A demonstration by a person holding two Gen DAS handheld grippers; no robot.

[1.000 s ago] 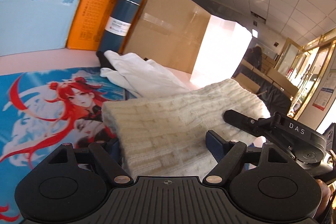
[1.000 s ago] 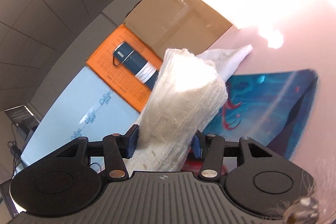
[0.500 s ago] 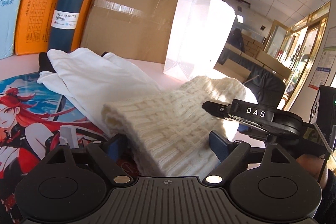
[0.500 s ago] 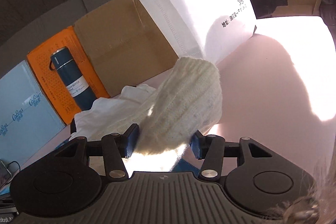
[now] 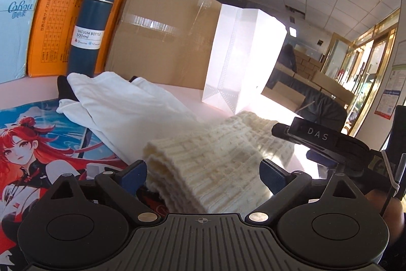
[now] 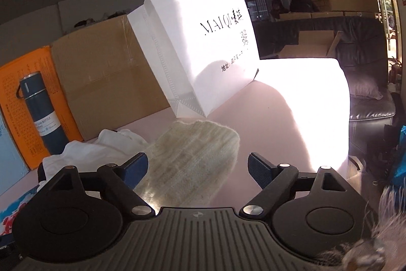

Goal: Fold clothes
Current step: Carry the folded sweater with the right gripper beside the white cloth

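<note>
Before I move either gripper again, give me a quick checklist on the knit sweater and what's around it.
1. Right gripper open, apart from the knit sweater: ok.
2. Left gripper open, sweater lying between its fingers: ok.
3. Sweater lying on the pink table: ok.
4. Sweater clear of the white paper bag: ok, a gap shows.
5. Sweater separate from the white garment: not ok, they overlap.
6. Fold neat and even: cannot tell.

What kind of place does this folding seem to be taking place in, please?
Probably an office or shop lobby used as a work area, not a home: stacked cardboard boxes, a dark sofa and gold-framed glass doors surround the pink table.
</note>
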